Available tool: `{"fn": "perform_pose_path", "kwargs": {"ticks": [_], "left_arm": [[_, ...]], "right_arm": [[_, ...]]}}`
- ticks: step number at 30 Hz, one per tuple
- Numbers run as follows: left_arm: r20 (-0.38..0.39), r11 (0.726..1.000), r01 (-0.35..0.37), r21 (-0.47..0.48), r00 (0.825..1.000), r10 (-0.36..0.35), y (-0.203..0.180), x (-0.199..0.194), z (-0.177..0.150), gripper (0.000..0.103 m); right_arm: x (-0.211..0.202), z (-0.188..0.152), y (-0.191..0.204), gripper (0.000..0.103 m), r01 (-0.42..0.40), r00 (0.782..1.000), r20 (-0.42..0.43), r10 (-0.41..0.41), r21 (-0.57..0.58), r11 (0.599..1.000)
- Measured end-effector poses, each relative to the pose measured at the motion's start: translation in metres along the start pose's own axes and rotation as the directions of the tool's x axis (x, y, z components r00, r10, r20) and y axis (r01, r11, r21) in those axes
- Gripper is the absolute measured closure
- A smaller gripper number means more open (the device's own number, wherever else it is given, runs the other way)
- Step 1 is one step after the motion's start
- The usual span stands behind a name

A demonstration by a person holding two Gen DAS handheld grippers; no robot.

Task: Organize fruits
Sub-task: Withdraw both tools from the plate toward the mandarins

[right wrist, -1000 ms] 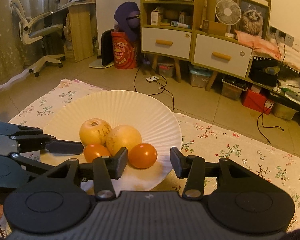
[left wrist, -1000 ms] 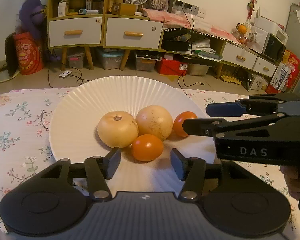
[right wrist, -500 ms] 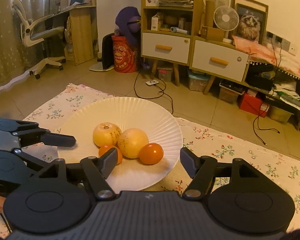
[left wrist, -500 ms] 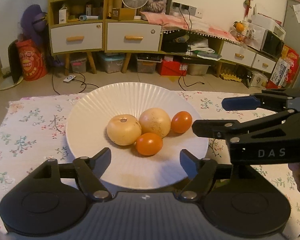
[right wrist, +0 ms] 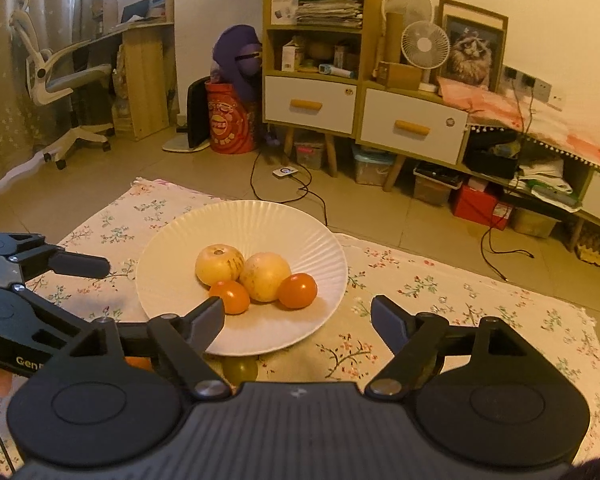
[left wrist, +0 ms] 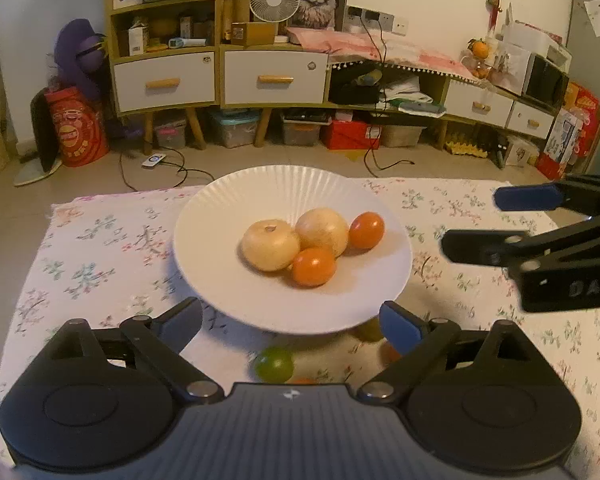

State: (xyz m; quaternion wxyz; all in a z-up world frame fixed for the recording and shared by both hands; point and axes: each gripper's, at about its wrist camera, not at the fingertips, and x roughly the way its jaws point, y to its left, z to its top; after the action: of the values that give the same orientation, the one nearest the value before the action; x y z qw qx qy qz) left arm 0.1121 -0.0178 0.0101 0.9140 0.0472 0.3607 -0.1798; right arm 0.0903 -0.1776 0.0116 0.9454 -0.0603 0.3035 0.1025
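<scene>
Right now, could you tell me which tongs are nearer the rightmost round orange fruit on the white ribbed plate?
Right. The right tongs sit short of that orange fruit; the left tongs hang off the white plate's left side. Both, empty, have just been opening.

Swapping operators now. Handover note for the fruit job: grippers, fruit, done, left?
Left gripper: open, empty, jaws just opened.
Right gripper: open, empty, jaws just opened.
Plate on the floral cloth: two pale round fruits and two orange ones, bunched together.
Done: those four are on the plate.
Left: a green fruit and at least one more sit on the cloth near the plate's near edge.
</scene>
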Motion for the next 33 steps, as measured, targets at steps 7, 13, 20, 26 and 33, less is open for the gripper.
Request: {"fn": "perform_pose_path", "kwargs": {"ticks": [7, 13, 20, 26, 33], "left_arm": [[-0.025, 0.999, -0.033, -0.013, 0.999, 0.033, 0.01, -0.011, -0.008, 0.014], [-0.034, 0.999, -0.04, 0.0, 0.999, 0.04, 0.009, -0.02, -0.018, 0.013], [-0.068, 0.998, -0.06, -0.002, 0.996, 0.06, 0.011, -0.022, -0.028, 0.013], [-0.118, 0.995, -0.093, -0.036, 0.989, 0.088, 0.014, -0.019, -0.037, 0.013], [-0.146, 0.993, -0.109, -0.051, 0.984, 0.101, 0.011, -0.013, -0.047, 0.013]], "right_arm": [[-0.014, -0.006, 0.007, 0.019, 0.012, 1.0, 0.002, -0.012, 0.018, 1.0], [-0.02, -0.013, 0.014, 0.016, 0.018, 1.0, -0.017, -0.018, 0.022, 1.0], [-0.025, -0.024, 0.023, 0.011, 0.027, 0.998, -0.053, -0.024, 0.045, 0.999], [-0.021, -0.032, 0.02, 0.009, 0.1, 0.99, -0.111, -0.088, 0.109, 0.989], [-0.018, -0.046, 0.015, 0.008, 0.167, 0.977, -0.16, -0.141, 0.163, 0.972]]}}
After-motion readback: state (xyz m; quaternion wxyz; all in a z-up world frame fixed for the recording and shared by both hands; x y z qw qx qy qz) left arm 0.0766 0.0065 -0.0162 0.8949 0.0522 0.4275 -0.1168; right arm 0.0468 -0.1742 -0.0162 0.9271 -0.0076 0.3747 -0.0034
